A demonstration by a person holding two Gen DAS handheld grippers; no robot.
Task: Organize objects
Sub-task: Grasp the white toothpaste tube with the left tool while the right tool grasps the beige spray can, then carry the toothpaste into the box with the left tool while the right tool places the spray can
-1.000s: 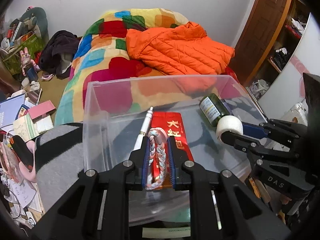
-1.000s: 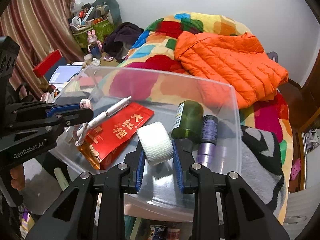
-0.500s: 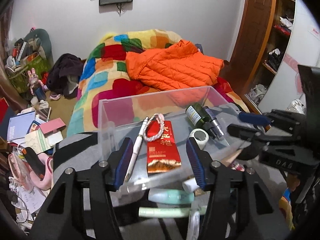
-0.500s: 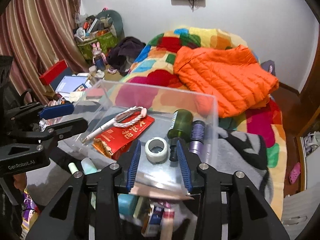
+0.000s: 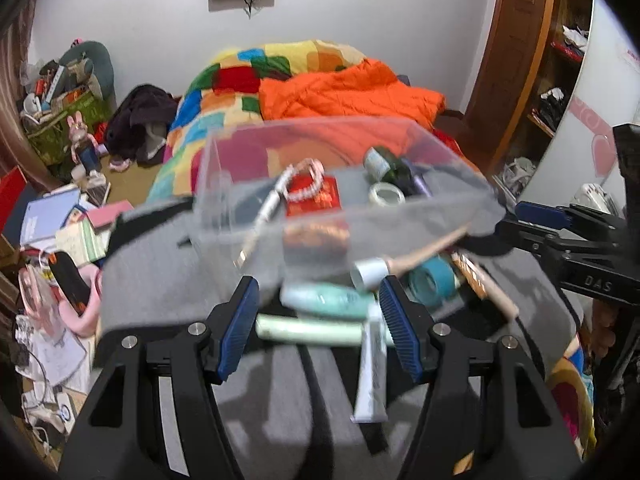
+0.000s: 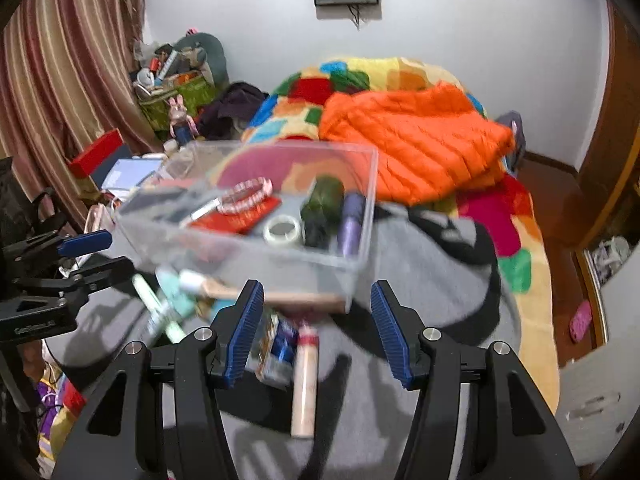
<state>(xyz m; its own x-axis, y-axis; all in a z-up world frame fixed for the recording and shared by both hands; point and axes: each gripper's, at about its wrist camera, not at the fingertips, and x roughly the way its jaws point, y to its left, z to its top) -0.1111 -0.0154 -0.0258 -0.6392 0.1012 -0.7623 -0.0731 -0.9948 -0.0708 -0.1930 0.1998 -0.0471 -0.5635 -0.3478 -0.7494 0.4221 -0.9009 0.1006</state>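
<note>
Left tongs [image 5: 318, 320] parted about halfway, just opened, gripping nothing; blue pads [image 5: 240, 326] framing pale green tubes [image 5: 308, 330] lying on a grey blanket [image 5: 160, 280]. Right tongs [image 6: 316, 326] likewise part open, just widened, empty, poised over a beige tube [image 6: 304, 384]. Just beyond both, a clear plastic box [image 6: 360, 208] resting on the blanket, containing a pen [image 5: 262, 216], braided bracelet [image 5: 306, 184], red packet [image 5: 320, 202], tape roll [image 6: 283, 230], green bottle [image 6: 322, 204] and purple tube [image 6: 351, 220]. Behind, a bed with orange jacket [image 6: 416, 144].
</note>
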